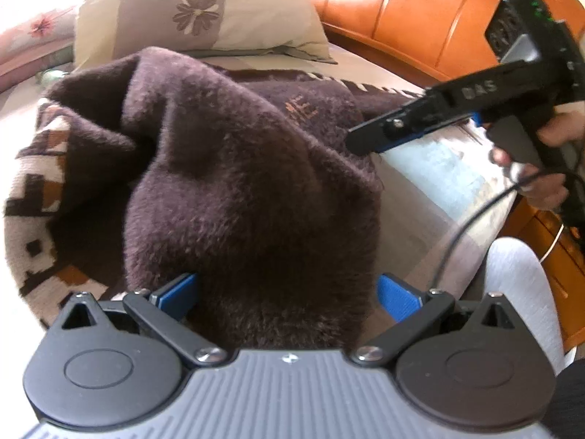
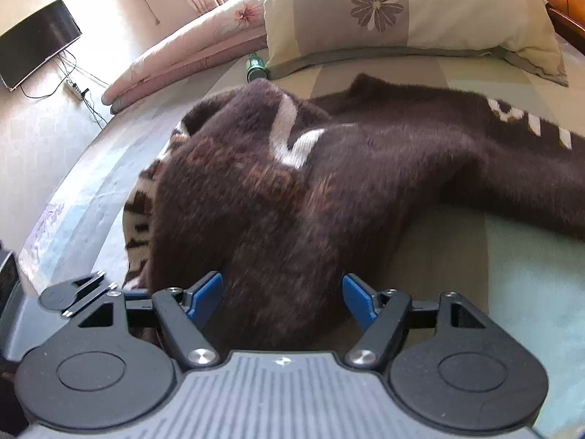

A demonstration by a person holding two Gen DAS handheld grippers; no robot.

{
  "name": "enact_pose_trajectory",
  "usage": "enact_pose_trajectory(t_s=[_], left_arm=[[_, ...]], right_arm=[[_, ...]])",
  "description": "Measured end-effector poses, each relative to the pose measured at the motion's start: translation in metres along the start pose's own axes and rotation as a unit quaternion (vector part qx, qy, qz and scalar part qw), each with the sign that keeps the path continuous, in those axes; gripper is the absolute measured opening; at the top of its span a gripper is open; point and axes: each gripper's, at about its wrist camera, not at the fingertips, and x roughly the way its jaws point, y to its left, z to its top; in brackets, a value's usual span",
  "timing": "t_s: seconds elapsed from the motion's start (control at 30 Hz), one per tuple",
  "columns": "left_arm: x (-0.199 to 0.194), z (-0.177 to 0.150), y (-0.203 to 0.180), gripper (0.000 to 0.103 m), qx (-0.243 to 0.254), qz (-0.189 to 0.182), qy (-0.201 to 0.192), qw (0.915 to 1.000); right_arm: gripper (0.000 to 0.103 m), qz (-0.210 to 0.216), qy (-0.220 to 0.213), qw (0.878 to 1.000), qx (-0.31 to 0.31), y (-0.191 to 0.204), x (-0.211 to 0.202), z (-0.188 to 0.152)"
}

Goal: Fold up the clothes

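A dark brown fuzzy sweater fills the frame's centre, bunched between the spread left gripper; the right gripper likewise gapes around it, pads not pressing.

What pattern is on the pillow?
The pillow is cream and grey-beige patchwork with daisy-like flowers, clearest in the right wrist view.

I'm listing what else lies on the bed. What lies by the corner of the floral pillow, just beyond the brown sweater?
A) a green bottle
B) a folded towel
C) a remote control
A: a green bottle lies by the floral pillow, beyond the brown sweater.
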Motion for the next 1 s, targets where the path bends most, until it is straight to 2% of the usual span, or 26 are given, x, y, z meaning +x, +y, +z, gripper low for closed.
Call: enact_pose_trajectory(t_s=[0.1,0.23,0.37,0.47,0.6,0.7,0.83,1.0], left_arm=[[0.012,0.001,-0.002,0.102,0.021,-0.008,0.009,0.9997],[0.011,0.006,-0.010,0.102,0.047,0.006,0.024,0.9986],[-0.014,0.005,-0.005,0.102,0.030,0.017,0.011,0.9993],[-0.039,0.004,0.004,0.102,0.019,0.044,-0.006,0.9988],[-0.063,0.001,0.018,0.102,0.006,0.090,-0.021,0.9957],[-0.072,-0.005,0.025,0.102,-0.004,0.107,-0.023,0.9939],[-0.075,-0.009,0.028,0.102,-0.009,0.115,-0.029,0.9929],[-0.080,-0.009,0.037,0.102,-0.025,0.099,-0.048,0.9937]], right_arm=[[0.078,-0.003,0.000,1.000,0.017,-0.003,-0.005,-0.009],[0.079,-0.008,0.004,0.999,0.045,-0.013,-0.008,-0.022],[0.081,0.007,0.019,0.997,0.070,-0.024,-0.005,-0.036],[0.081,0.022,0.046,0.996,0.075,-0.027,0.010,-0.045],[0.081,0.074,0.073,0.991,0.087,-0.022,0.039,-0.049],[0.081,0.087,0.082,0.990,0.068,-0.007,0.053,-0.037],[0.081,0.074,0.067,0.995,0.021,0.019,0.053,-0.006],[0.081,0.086,0.026,0.996,-0.022,0.051,0.040,0.043]])
